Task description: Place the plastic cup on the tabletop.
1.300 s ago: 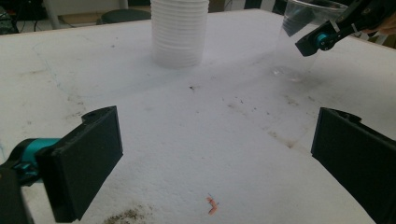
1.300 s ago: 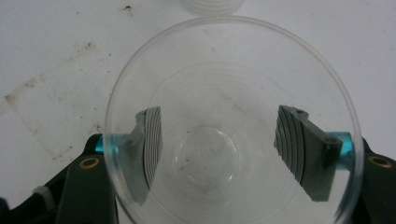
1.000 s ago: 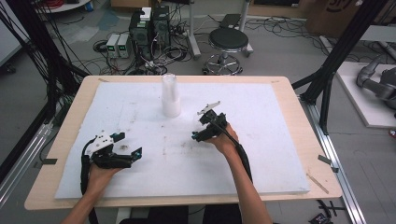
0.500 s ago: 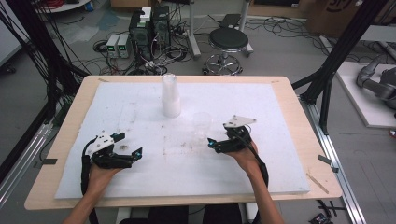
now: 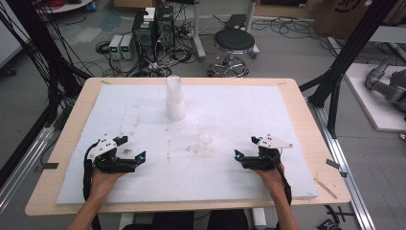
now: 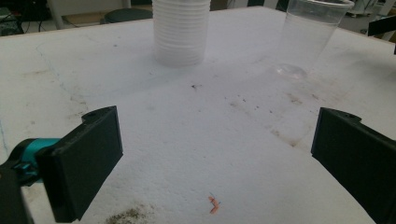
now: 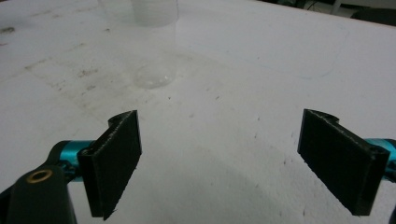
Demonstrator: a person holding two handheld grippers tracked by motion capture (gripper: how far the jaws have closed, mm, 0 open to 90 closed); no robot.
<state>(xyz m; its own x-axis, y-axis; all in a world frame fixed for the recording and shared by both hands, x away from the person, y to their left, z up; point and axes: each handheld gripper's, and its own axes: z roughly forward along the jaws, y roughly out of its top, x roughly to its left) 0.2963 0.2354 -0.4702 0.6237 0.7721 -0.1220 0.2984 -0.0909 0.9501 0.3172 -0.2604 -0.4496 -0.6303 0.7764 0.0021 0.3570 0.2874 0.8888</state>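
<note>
Resting low on the white foam board (image 5: 239, 182), both grippers sit nearest the person, and both are empty. The left gripper (image 5: 136, 160) has its jaws spread wide with bare board between them; the right gripper (image 5: 239, 157) is likewise wide open and holds nothing.

Farther out from the right gripper stands a single clear plastic cup (image 5: 207, 128), upright and well apart from either tool (its round base shows plainly in the right gripper view (image 7: 154, 77)). Beyond that cup, toward the far edge of the board, rises the stack of clear cups (image 5: 175, 98) — upright, a little to the left of the lone cup (image 6: 313, 37).

The work looks to be dealing cups off the stack (image 6: 181, 30). Going back for another, I would steady the lower cups with one gripper and pinch only the topmost rim with the other — lightly, since thin plastic buckles — then lift straight up so the stack stays standing.
</note>
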